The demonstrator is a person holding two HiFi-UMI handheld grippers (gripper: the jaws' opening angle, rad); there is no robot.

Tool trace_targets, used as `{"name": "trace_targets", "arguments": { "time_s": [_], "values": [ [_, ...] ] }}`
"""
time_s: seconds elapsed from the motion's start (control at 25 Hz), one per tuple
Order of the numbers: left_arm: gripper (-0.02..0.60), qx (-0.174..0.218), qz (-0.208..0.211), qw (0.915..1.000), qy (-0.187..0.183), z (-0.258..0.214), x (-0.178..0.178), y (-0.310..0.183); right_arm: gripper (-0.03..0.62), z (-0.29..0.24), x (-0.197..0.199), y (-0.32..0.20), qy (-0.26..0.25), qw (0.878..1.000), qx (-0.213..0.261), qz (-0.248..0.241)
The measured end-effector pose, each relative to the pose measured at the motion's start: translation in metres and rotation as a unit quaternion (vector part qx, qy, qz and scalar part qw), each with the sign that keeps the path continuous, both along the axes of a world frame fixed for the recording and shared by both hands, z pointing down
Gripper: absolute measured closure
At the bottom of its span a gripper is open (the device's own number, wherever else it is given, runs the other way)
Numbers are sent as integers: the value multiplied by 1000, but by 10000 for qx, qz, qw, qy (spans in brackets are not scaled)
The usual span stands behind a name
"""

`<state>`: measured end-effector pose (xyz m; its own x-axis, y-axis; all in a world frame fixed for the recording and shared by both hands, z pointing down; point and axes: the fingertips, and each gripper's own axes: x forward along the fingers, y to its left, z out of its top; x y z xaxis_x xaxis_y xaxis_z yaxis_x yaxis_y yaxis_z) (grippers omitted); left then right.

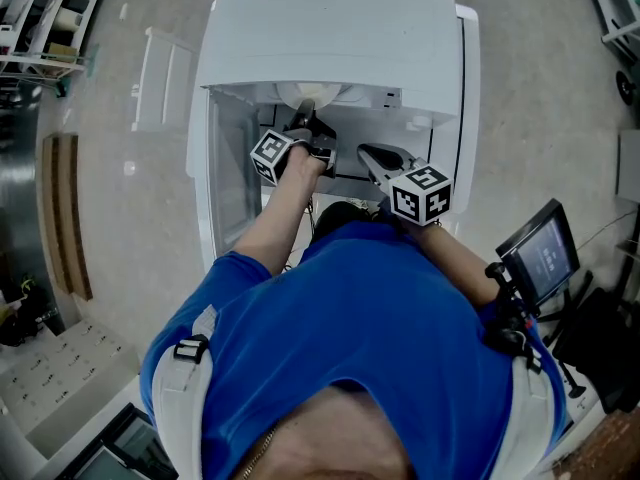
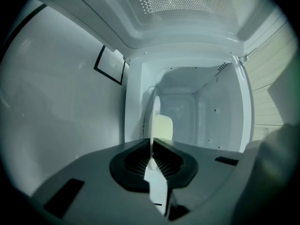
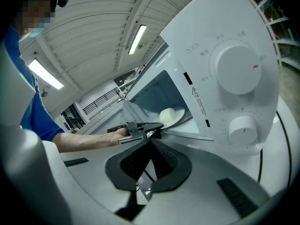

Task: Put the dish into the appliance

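A white microwave (image 1: 330, 38) stands with its door (image 1: 228, 173) swung open to the left. My left gripper (image 1: 308, 126) reaches into the cavity, shut on the rim of a white plate (image 2: 154, 118) seen edge-on. A pale bun (image 2: 163, 127) lies on that plate. From the right gripper view the plate (image 3: 180, 118) and bun (image 3: 168, 115) sit just inside the opening, with the left gripper (image 3: 140, 127) on the near rim. My right gripper (image 3: 151, 139) stays outside, below the control panel, jaws together and empty; in the head view the right gripper (image 1: 370, 154) is beside the left one.
Two round dials (image 3: 236, 69) (image 3: 242, 129) sit on the microwave's control panel at the right. A small screen on a stand (image 1: 540, 253) is to my right, a wooden board (image 1: 65, 213) and metal shelving (image 1: 40, 18) to the left. The cavity walls (image 2: 211, 111) close in around the plate.
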<state>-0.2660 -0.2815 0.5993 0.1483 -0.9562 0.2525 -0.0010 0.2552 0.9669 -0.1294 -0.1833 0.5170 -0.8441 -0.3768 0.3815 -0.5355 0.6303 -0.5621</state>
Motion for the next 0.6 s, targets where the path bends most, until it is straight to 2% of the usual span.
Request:
{"name": "trace_targets", "arguments": {
  "time_s": [0.32,0.6],
  "values": [
    [563,-12,85,9998,-187,2,8,-10,592,5,7,-16,-34,10000,-83,3],
    [560,186,255,9986,-429,-6,8,-8,592,2,2,-14,-64,9999,-63,-98]
  ]
}}
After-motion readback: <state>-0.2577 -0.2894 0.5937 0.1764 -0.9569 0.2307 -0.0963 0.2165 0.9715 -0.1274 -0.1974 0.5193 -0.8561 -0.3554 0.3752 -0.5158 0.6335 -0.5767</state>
